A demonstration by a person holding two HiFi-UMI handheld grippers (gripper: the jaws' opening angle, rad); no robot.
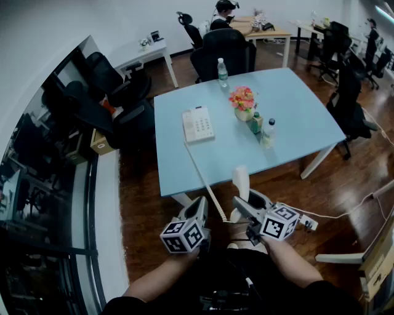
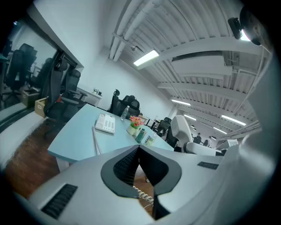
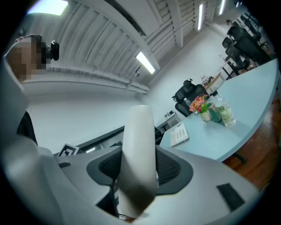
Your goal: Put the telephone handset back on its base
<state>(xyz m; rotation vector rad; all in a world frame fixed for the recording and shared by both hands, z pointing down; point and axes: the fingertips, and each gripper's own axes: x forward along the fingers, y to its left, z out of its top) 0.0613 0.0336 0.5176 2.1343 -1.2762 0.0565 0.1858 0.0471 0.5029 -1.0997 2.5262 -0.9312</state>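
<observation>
Right gripper view: right tool (image 3: 139, 168) pinches the white handset (image 3: 138, 132); left tool (image 2: 138, 153) is pressed together.

No lettering anywhere is clear enough to read.

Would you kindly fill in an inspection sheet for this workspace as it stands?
Surface: light blue table.
Job's things: telephone base on the table; handset off the table, upright.
Clutter: flower pot, green bottle, two water bottles.
Grippers: left gripper shut, empty; right gripper shut on the handset.
Cables: coiled cord from base over the table edge toward the handset.
Surroundings: office chairs, wooden floor, person at a far desk.
</observation>
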